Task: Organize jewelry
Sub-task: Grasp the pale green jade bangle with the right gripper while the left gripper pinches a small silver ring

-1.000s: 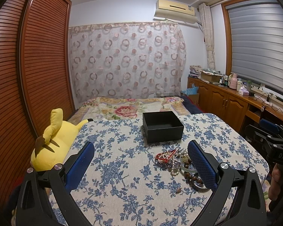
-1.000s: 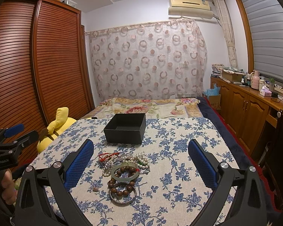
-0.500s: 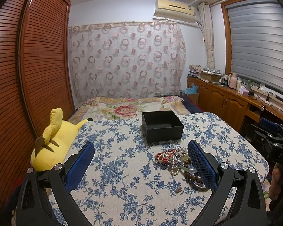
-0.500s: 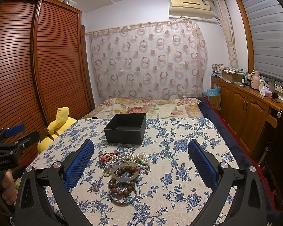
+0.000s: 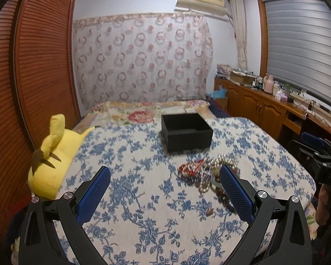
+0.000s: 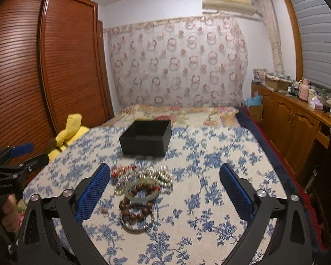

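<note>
Closing a little with nothing between its blue pads, the right gripper point(image 6: 164, 193) hung over the tangled heap of bead bracelets and pearl strands point(image 6: 141, 187), probably lining up a pick. The left gripper point(image 5: 165, 195) stayed wide, empty. The open black box point(image 6: 146, 137) waited just behind.

Only blurred lettering is seen: "DAS" on the black right gripper body point(image 5: 330, 176), and an illegible white mark on the black left gripper body point(image 6: 4, 185).
</note>
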`<state>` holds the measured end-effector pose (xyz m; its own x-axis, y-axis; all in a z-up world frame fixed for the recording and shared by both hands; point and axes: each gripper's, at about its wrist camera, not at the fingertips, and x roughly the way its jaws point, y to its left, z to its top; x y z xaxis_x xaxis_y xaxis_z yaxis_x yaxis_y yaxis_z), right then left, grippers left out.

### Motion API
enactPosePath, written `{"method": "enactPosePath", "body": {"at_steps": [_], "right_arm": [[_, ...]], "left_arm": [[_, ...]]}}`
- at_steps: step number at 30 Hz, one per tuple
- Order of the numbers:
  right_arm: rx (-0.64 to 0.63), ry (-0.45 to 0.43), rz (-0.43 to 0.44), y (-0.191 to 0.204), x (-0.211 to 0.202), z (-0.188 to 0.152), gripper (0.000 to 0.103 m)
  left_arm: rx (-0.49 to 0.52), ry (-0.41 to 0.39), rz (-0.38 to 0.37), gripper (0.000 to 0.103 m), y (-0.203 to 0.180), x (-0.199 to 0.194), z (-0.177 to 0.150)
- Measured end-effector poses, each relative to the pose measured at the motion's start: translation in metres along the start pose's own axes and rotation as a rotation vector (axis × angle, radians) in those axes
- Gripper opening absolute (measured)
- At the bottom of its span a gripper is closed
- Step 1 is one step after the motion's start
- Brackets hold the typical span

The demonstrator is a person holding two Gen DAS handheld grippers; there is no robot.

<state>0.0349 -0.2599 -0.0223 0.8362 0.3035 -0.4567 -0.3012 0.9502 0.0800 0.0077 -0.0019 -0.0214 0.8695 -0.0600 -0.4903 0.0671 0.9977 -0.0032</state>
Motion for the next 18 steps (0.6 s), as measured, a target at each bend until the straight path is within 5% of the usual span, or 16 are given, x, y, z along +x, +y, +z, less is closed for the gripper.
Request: {"method": "enactPosePath", "body": {"at_steps": [8,18], "right_arm": [[-0.025,0.124,0.066,-0.006,0.038,-0.022,0.076],[-0.104,0.259,0.171,0.013,0.086,-0.035,0.075]], "left_arm": [[-0.008,0.097,-0.062,0.096,0.004,0.031,-0.02],[0.002,0.202,-0.115,0.096,0.0,0.057,-0.041]]}}
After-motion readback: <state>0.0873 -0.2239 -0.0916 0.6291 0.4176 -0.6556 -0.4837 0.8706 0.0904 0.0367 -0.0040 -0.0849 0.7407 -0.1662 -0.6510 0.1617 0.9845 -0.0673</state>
